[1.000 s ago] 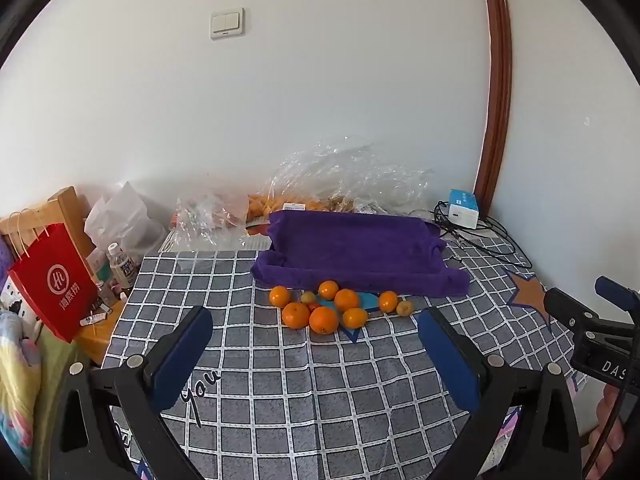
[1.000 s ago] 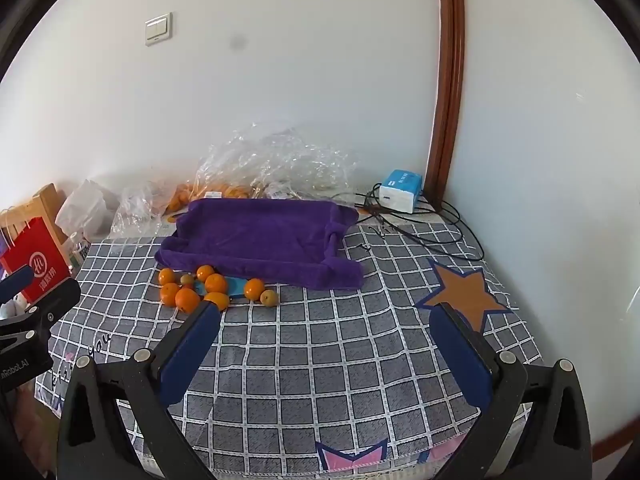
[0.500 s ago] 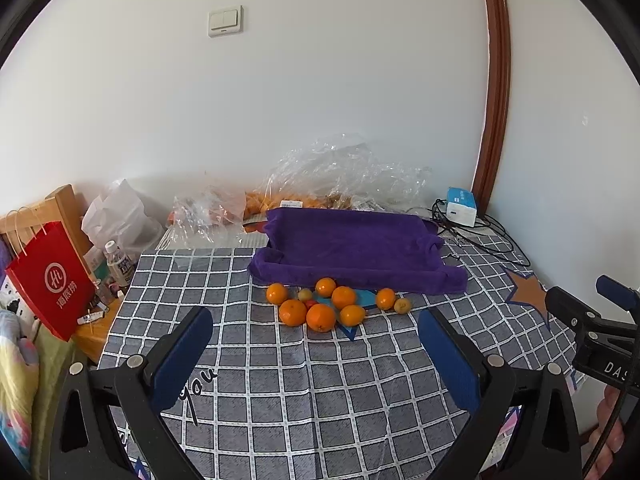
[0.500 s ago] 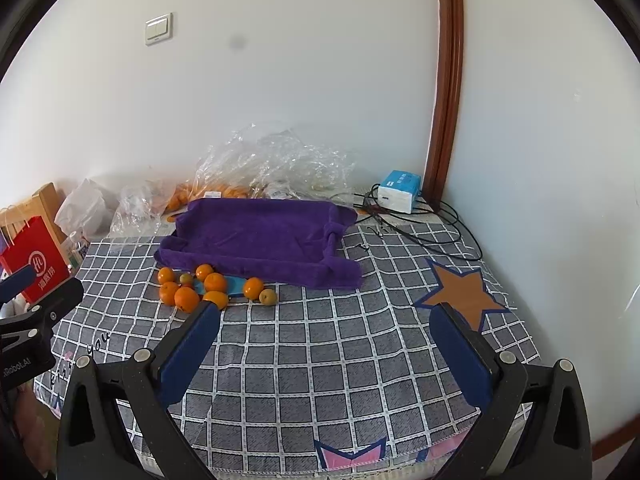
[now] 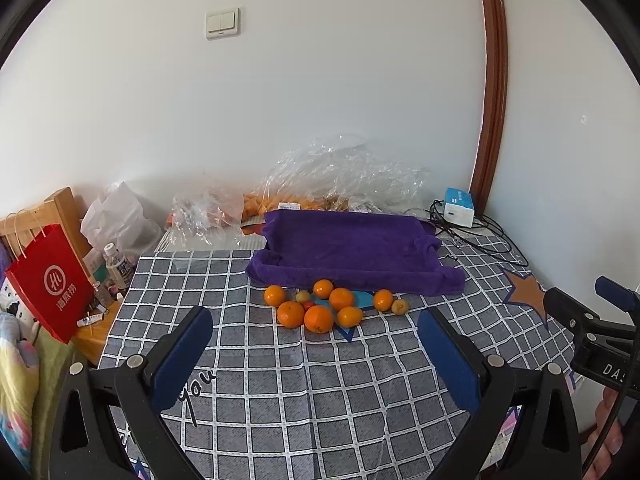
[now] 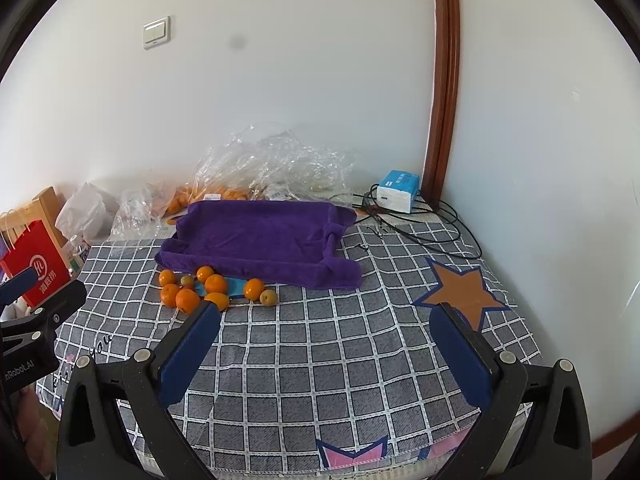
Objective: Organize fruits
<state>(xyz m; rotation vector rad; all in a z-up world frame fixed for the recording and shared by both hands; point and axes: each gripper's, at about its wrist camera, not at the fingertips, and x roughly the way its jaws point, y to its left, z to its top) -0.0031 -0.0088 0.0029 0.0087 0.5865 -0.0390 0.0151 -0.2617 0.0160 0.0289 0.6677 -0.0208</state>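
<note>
White-walled corner, tabletop [image 5: 304, 392] under a grey checked cloth. Fruits [image 5: 320, 308] sit clustered just in front of the purple towel-lined tray [image 5: 352, 248], touching its near edge, none inside yet. Left claw [image 5: 316, 356] and right claw [image 6: 324, 344] both spread wide, empty, well short of the pile. Judgement: oranges are light, round and firm but will roll, so pinch across the widest part; the small greenish ones need a gentler squeeze. Left view shows the red bag [image 5: 48, 280] and bottle fully; right view shows the whole orange star [image 6: 460, 288] and cables.
</note>
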